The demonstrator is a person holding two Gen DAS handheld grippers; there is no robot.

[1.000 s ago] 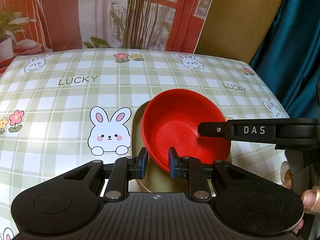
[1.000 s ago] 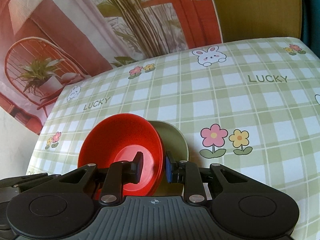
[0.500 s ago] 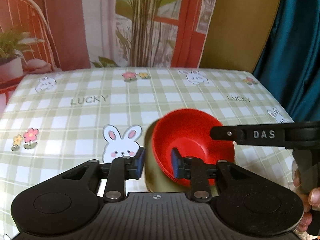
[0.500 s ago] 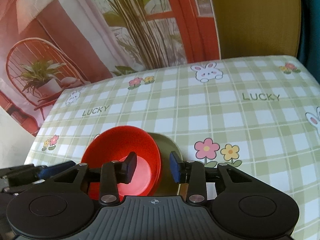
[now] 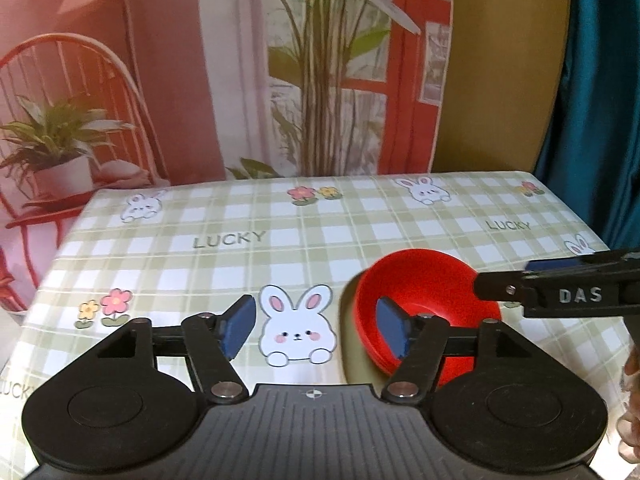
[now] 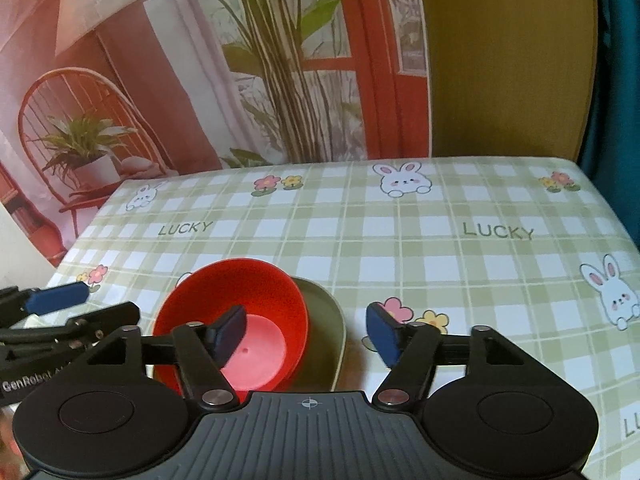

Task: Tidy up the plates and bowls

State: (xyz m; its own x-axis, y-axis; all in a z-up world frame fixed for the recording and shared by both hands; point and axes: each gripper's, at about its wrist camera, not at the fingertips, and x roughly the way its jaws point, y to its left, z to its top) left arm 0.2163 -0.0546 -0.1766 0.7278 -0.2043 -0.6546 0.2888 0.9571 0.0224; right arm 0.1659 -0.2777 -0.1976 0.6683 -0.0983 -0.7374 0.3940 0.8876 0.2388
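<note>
A red bowl (image 5: 428,292) (image 6: 240,304) sits nested on an olive-green plate (image 6: 324,320) (image 5: 354,364) near the table's front edge. My left gripper (image 5: 314,330) is open and empty, above the table just left of the bowl. My right gripper (image 6: 306,332) is open and empty, raised over the bowl's right rim and the plate. The right gripper's arm (image 5: 560,292) shows at the right of the left wrist view. The left gripper's fingers (image 6: 60,300) show at the left of the right wrist view.
The table carries a green checked cloth (image 5: 280,240) (image 6: 440,232) with rabbits, flowers and "LUCKY" print. A printed backdrop with a plant and chair (image 6: 280,60) hangs behind the table. A teal curtain (image 5: 600,100) hangs at the right.
Both grippers opened, let go of the red bowl and drew back and up. The bowl now rests on the olive plate.
</note>
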